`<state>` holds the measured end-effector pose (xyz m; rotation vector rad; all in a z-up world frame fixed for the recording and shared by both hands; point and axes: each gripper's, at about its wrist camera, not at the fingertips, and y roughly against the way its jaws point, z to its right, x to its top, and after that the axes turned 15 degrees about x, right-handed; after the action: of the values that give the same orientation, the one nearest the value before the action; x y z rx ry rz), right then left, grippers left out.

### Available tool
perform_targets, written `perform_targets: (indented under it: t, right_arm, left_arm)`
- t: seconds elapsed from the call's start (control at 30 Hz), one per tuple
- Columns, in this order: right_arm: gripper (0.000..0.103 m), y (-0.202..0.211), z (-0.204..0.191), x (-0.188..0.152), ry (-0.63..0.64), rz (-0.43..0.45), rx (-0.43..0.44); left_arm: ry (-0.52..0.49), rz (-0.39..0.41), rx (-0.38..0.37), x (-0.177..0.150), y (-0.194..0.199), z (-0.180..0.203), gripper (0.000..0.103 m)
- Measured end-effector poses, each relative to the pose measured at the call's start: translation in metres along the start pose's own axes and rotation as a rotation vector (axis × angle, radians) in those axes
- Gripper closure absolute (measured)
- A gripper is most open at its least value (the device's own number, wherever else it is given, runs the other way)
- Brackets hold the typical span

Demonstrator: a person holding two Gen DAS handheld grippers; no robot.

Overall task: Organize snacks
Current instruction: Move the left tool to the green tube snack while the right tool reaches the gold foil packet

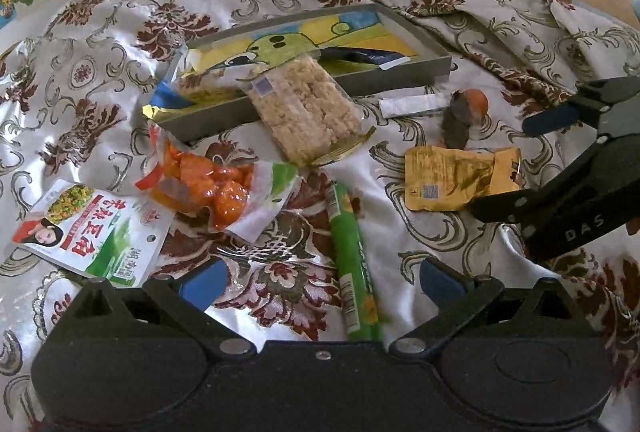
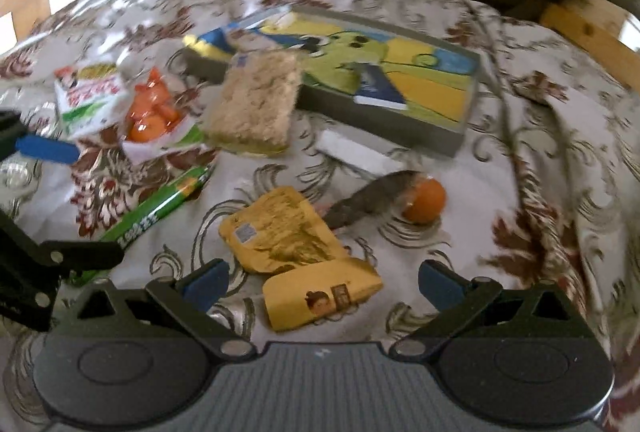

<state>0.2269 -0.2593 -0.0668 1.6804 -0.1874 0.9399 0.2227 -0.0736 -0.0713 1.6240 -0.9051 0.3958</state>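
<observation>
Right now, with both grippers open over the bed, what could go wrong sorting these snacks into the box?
The rice cracker pack overhangs the box rim and could slide off if bumped. The yellow pouch is crumpled and may slip from the right gripper. The orange ball may roll.

One shallow grey tray (image 1: pixel 404 74) lies far on the patterned cloth (image 1: pixel 120 44), with one dark blue packet (image 1: pixel 360 55) inside it. One clear pack of puffed-rice bars (image 1: pixel 308 108) leans over the tray's near rim. Loose on the cloth are six more snack items — one white-and-green pouch (image 1: pixel 92 232) at the near left, one clear bag of orange pieces (image 1: pixel 212 184), one long green tube (image 1: pixel 354 264), one yellow packet (image 1: pixel 452 178), one small white stick packet (image 1: pixel 414 104) and one orange-and-grey wrapped sweet (image 1: pixel 466 112) at the right. Two grippers show — both with jaws apart and empty.
</observation>
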Motion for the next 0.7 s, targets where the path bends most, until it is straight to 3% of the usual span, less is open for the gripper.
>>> perform_targets:
  t: [0.2,0.47,0.63,0.7]
  right_arm:
    - [0.0,-0.006,0.004,0.001,0.001,-0.011,-0.05]
    - [0.001,-0.006,-0.005,0.003,0.074,-0.006,-0.02]
    - [0.002,-0.013,-0.006,0.0,0.082,-0.039,-0.023]
    - [0.003,-0.014,-0.005,0.0,0.073,-0.04,-0.024]
  left_arm:
    - [0.043,-0.042,-0.033,0.001,-0.004,-0.004,0.005]
    - [0.11,-0.06,-0.101,0.001,-0.005,-0.01,0.009]
    - [0.079,-0.084,-0.119,-0.001,-0.008,-0.006,0.023]
    - [0.065,-0.088,-0.123,-0.003,-0.011,-0.005,0.037]
